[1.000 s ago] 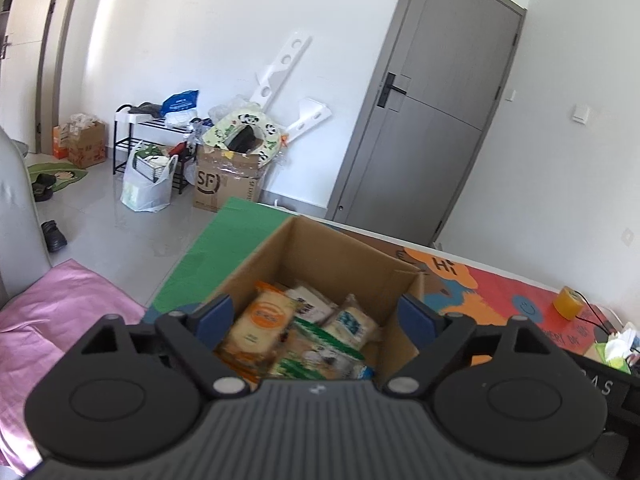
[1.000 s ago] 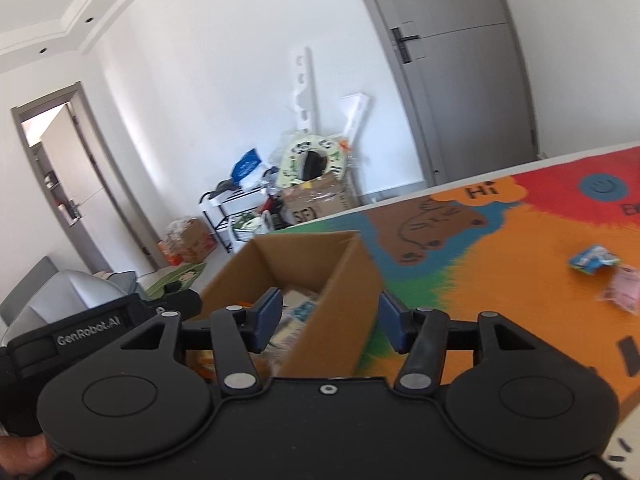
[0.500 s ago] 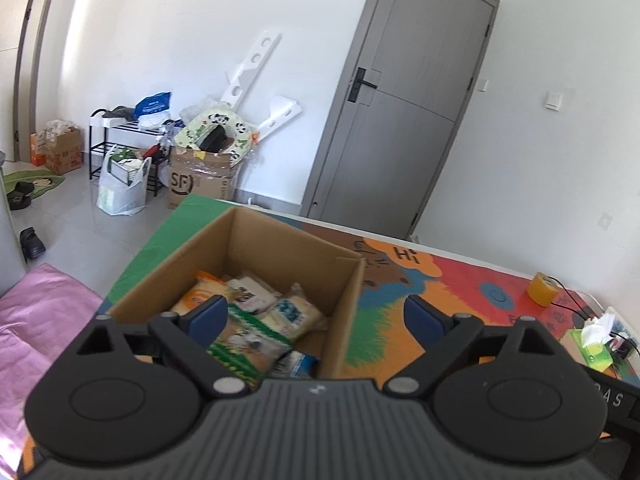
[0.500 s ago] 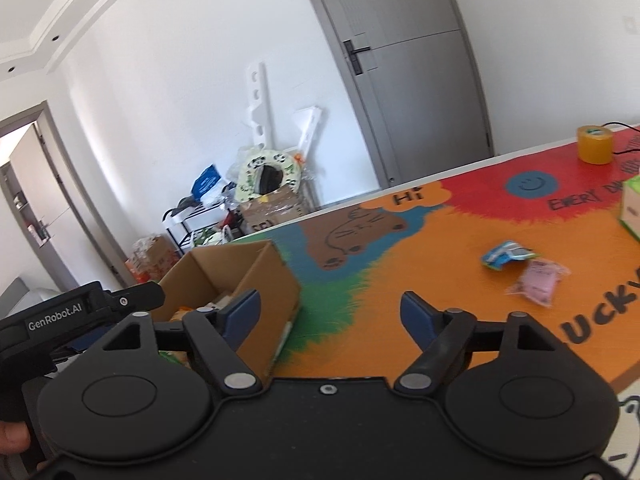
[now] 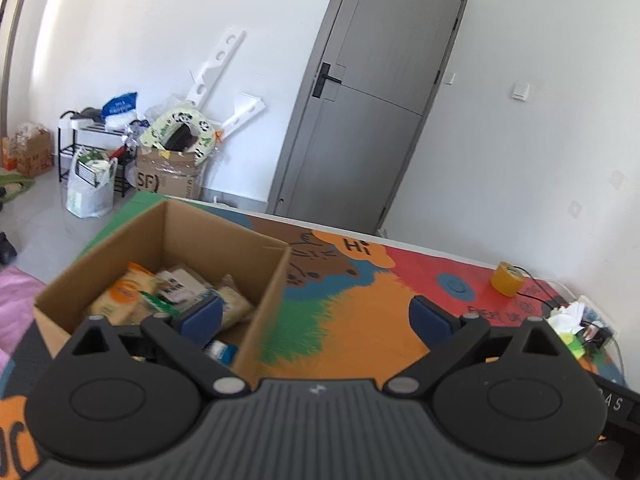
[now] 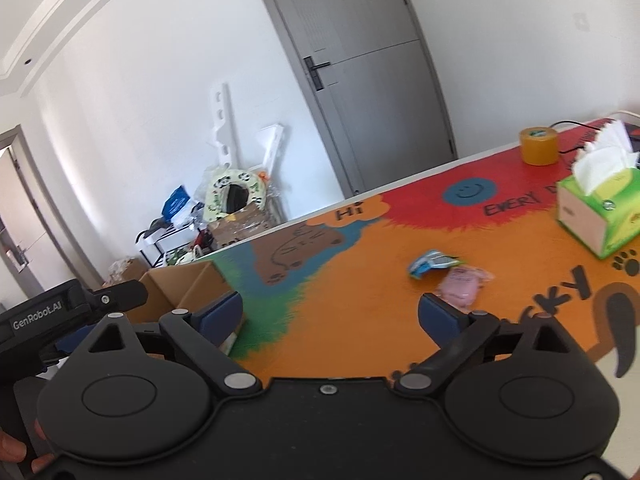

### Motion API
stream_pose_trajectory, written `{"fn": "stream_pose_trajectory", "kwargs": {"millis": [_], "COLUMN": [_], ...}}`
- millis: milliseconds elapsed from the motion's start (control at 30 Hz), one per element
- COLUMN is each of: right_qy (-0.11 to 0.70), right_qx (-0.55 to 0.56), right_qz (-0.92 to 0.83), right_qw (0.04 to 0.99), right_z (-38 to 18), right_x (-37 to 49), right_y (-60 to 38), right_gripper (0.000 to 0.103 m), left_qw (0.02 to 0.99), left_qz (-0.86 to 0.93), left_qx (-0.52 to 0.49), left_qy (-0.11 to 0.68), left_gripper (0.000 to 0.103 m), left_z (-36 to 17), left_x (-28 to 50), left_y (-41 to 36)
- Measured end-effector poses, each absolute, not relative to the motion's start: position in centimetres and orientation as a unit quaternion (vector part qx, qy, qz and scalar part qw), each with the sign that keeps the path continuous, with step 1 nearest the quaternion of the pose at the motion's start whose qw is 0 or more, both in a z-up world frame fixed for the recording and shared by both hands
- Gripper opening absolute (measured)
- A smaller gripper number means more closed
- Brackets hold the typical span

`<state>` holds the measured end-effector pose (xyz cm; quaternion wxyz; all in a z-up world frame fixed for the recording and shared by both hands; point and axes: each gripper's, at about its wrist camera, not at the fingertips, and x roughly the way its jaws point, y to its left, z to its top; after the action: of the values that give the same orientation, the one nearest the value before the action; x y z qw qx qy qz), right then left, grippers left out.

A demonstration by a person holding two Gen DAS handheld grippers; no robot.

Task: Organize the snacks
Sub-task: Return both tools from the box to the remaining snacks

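An open cardboard box (image 5: 264, 276) sits at the left end of the colourful table mat and holds several snack packets (image 5: 120, 296). It also shows in the right wrist view (image 6: 188, 292). A blue snack packet (image 6: 430, 262) and a pink snack packet (image 6: 460, 286) lie on the orange part of the mat (image 6: 360, 280). My left gripper (image 5: 316, 318) is open and empty above the box's right wall. My right gripper (image 6: 330, 314) is open and empty, short of the two loose packets.
A green tissue box (image 6: 600, 212) and a yellow tape roll (image 6: 538, 146) stand at the right of the table. The tape roll (image 5: 507, 279) and cables also show in the left wrist view. A grey door (image 5: 360, 120) and floor clutter (image 5: 168, 160) lie beyond the table.
Both grippers have swung right, away from the box. The right gripper has opened wider and the loose packets and tissue box have come into its view.
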<state>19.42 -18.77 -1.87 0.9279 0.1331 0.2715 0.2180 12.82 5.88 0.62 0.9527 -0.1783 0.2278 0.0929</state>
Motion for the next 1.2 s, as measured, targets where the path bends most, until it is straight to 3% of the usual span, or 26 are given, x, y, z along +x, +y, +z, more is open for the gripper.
{"fn": "stream_pose_trajectory", "kwargs": {"millis": [633, 900, 1067, 1200], "right_qy": [0.266, 0.290, 0.301, 0.327], "right_qx": [0.158, 0.165, 0.161, 0.182], "right_qz": [0.147, 0.136, 0.139, 0.149], "right_qw": [0.939, 0.933, 0.930, 0.915], "right_z": [-3.3, -4.8, -5.3, -5.8], "right_x": [21.7, 23.9, 25.5, 27.5], "right_y": [-26.4, -27.2, -26.4, -26.1], "right_gripper": [0.096, 0.083, 0.080, 0.065], "left_qw": [0.957, 0.952, 0.949, 0.944], "left_qz": [0.047, 0.029, 0.023, 0.022], "left_qx": [-0.156, -0.140, -0.134, -0.131], "left_qy": [0.240, 0.270, 0.286, 0.301], "left_gripper": [0.102, 0.101, 0.101, 0.100], "left_z": [-0.4, -1.9, -2.8, -3.5], "left_x": [17.1, 20.3, 22.7, 24.8], "left_y": [0.0, -1.2, -1.7, -2.2]}}
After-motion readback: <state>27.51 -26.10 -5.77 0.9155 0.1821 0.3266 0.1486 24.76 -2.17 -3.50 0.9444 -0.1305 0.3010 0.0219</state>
